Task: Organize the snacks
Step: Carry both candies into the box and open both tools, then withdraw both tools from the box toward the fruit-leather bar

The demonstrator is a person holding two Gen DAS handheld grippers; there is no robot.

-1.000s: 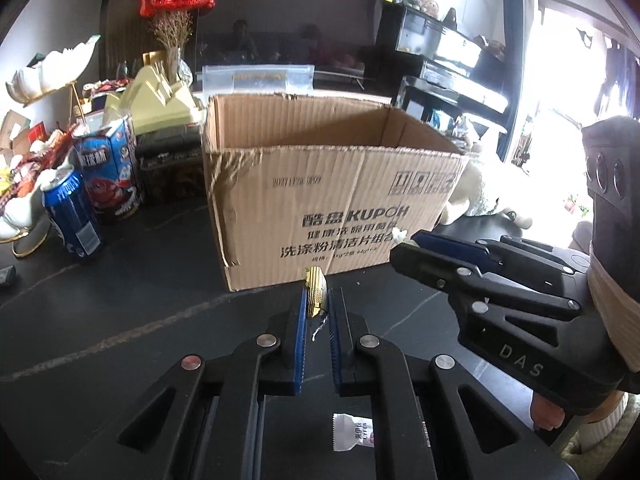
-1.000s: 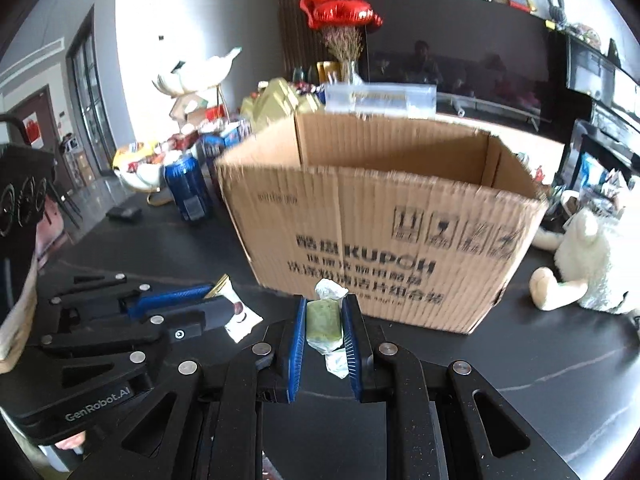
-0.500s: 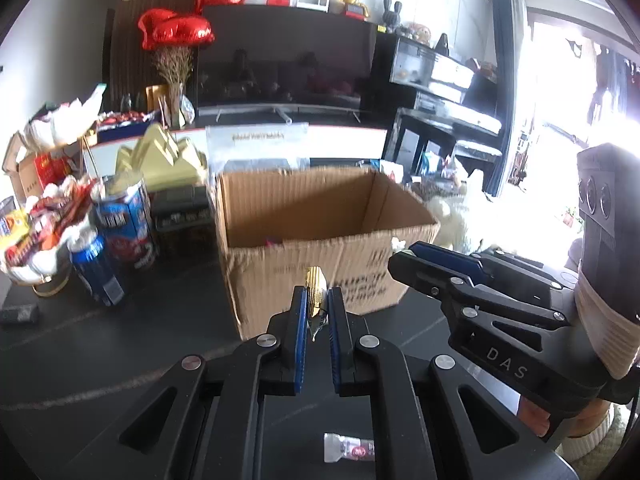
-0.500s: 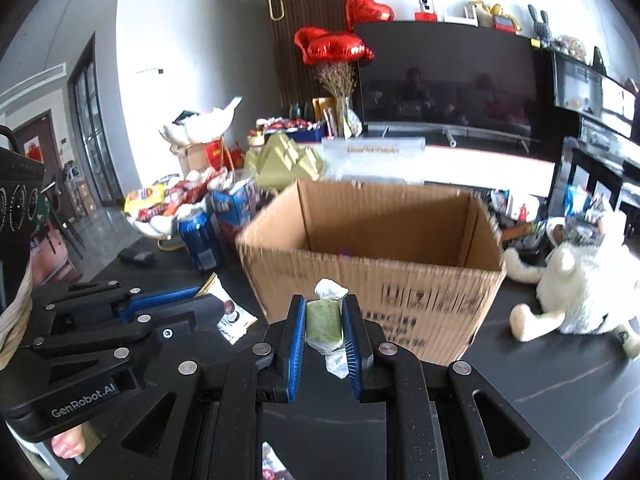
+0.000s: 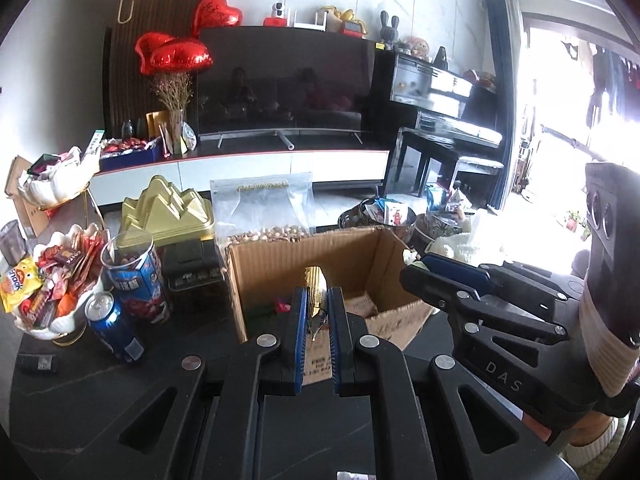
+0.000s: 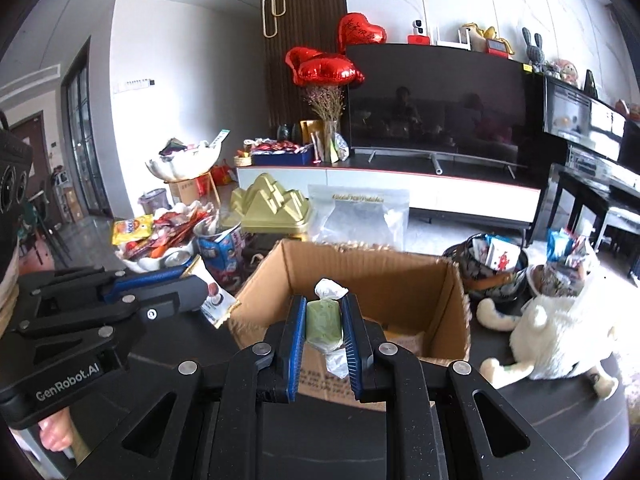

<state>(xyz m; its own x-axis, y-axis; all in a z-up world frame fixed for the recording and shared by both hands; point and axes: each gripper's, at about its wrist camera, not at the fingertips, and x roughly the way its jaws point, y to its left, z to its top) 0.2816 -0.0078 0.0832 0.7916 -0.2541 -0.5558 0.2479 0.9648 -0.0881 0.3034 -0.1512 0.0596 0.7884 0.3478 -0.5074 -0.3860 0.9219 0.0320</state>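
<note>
Two views over one open cardboard box (image 5: 320, 256) standing on a dark bench (image 5: 80, 392).

Left wrist view: the left hand-held gripper (image 5: 318, 300) is clamped on one thin gold-wrapped snack (image 5: 315, 288), held on edge above the box's near wall. The right hand-held gripper (image 5: 416, 270) enters from the right of the box; what it holds is not visible here. Inside the box lie a few items, including a pale packet (image 5: 362, 306). Left of the box stand one blue can (image 5: 116, 328) and one open blue tub (image 5: 136, 276). Only this view shows the bright window (image 5: 568, 92) far right of the box.

Right wrist view: the right hand-held gripper (image 6: 323, 314) is clamped on one green snack in clear wrap (image 6: 323, 320), above the near wall of the box (image 6: 400, 280). The left hand-held gripper (image 6: 200, 284) appears left of the box with a flat packet (image 6: 218, 304) at its tip. Only this view shows one white plush toy (image 6: 548, 336) lying on the bench (image 6: 540, 412) right of the box.

Both views show, behind the box, one gold mountain-shaped tin (image 6: 270, 204), one clear zip bag (image 6: 360, 216) and three red heart balloons (image 6: 328, 70).
</note>
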